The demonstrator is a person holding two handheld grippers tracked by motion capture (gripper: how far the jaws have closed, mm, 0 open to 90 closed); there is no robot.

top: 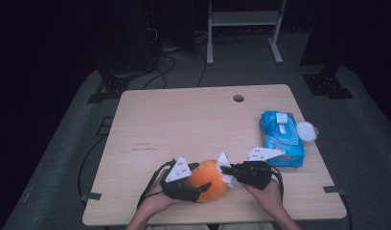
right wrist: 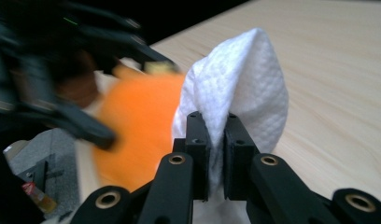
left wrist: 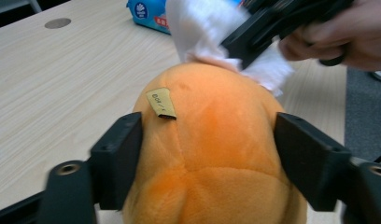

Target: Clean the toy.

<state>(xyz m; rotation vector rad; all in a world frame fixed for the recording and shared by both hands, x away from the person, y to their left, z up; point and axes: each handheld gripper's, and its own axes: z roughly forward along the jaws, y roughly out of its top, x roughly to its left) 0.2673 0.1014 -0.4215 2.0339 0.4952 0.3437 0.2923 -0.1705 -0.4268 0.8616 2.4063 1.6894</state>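
L gripper (left wrist: pixel 205 154) clamps the orange plush toy (left wrist: pixel 212 154) at the worktop's (top: pixel 184 120) near edge. R gripper (right wrist: pixel 216 154) pinches a white wipe (right wrist: pixel 240 88), pressed on the toy's top. Wiping looks underway; most of the surface prob. left.

plush toy (top: pixel 210 180) between both grippers — wipes pack (top: pixel 281 138) behind, to the right.

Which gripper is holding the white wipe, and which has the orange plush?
The right gripper holds the white wipe, jaws shut on it. The left gripper differs: its jaws sit wide, clamped on either side of the orange plush.
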